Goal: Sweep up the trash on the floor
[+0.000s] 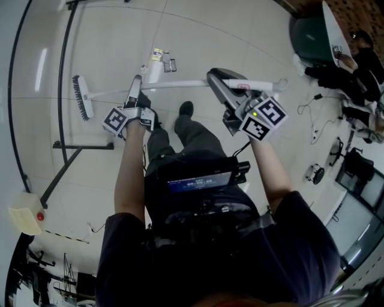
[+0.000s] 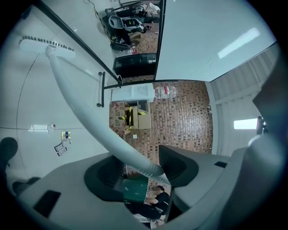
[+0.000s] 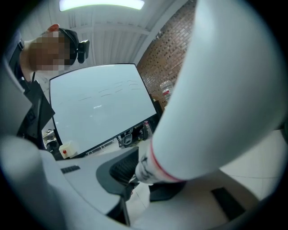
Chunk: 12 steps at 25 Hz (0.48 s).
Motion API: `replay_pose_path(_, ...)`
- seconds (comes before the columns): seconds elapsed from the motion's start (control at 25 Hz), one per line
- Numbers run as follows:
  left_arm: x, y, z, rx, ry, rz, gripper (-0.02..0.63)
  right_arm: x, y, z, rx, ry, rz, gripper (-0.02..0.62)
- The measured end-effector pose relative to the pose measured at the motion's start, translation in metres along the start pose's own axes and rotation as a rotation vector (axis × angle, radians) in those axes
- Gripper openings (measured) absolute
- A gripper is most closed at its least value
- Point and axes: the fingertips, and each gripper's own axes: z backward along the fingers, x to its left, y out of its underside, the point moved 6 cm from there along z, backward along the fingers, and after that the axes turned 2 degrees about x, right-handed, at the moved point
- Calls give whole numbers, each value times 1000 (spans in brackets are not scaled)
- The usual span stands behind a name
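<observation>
Pale tiled floor, brick wall, large whiteboard, ceiling strip light

The head camera looked steeply down on the broom handle from well above, floor beyond it. The left gripper camera sat close on the broom handle, facing along it toward the brush head. The right gripper camera sat closer still, tilted up past it toward a white panel. All three shared the broom handle.
</observation>
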Motion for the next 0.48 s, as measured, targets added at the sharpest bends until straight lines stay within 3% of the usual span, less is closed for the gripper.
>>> replay_pose_path(0.24,18,10,-18,28,-55,-15,235,-34,18,-3,12,-16,-9,87)
replay_pose_path(0.48,83,22,-49,8,-111,-4,235,-96,62,-31,63,-62,-12,89)
